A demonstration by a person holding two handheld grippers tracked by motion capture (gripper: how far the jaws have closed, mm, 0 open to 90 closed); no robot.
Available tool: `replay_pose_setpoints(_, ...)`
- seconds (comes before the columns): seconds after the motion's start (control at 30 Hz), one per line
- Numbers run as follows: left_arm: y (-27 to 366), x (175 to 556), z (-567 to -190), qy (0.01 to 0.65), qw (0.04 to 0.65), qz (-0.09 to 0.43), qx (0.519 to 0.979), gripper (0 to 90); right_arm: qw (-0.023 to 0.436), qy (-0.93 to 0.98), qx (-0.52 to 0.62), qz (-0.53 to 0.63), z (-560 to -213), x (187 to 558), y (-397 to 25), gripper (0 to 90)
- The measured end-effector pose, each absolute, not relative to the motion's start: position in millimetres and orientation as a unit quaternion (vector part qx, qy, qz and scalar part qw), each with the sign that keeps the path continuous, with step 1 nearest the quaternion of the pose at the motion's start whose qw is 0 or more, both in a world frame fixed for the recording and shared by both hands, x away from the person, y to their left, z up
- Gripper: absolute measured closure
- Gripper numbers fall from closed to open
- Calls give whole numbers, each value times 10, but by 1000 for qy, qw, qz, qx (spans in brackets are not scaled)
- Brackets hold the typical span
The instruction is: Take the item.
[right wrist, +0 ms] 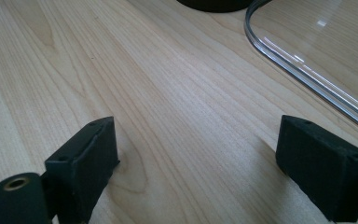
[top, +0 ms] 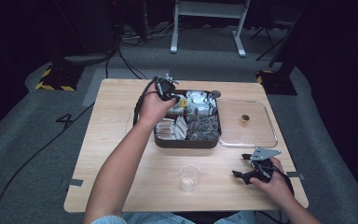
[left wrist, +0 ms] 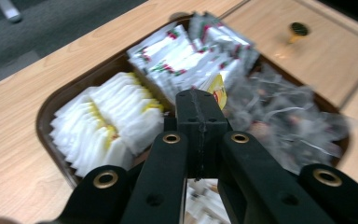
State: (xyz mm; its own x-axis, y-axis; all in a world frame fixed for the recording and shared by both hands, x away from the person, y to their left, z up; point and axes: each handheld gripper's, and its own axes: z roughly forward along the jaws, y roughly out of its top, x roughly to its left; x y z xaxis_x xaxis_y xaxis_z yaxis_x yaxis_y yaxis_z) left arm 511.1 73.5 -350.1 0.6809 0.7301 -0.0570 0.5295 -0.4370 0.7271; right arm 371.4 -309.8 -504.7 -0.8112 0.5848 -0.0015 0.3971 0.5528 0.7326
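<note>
One dark tray (top: 161, 140) (packets sorted inside), one clear lid (top: 265, 137), one plastic cup (top: 189, 177), two hand-held grippers.

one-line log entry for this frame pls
left gripper: shut, over sachet tray, yellow-printed sachet at its tip | right gripper: open, over bare table | clear cup: upright | clear lid: beside tray
</note>
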Motion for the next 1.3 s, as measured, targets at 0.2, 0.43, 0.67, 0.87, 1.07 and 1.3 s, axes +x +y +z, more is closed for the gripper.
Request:
replay_pose_setpoints(0.2, 738, 4836, -3374, 344, 395, 124, 843, 900, 123, 872, 281, 380, -5047, 3718, -3095, 128)
replay_pose_setpoints(0.43, 674, 4508, -3276, 301, 415, 116, 851, 900, 124, 872, 282, 380, -5047, 3722, -3092, 128)
replay_pose_setpoints(0.67, 613, 4200, -3222, 265, 427, 111, 857, 900, 124, 872, 282, 380, -5048, 3722, -3091, 128)
replay_pose_setpoints(0.87, 602, 3956, -3227, 240, 438, 102, 860, 900, 124, 872, 282, 380, -5048, 3722, -3091, 128)
replay_pose_setpoints(1.07, 591, 3749, -3292, 218, 448, 89, 862, 900, 124, 872, 282, 380, -5048, 3722, -3091, 128)
replay_pose_setpoints(1.3, 569, 3564, -3450, 199, 452, 74, 866, 900, 124, 872, 282, 380, -5048, 3722, -3091, 128)
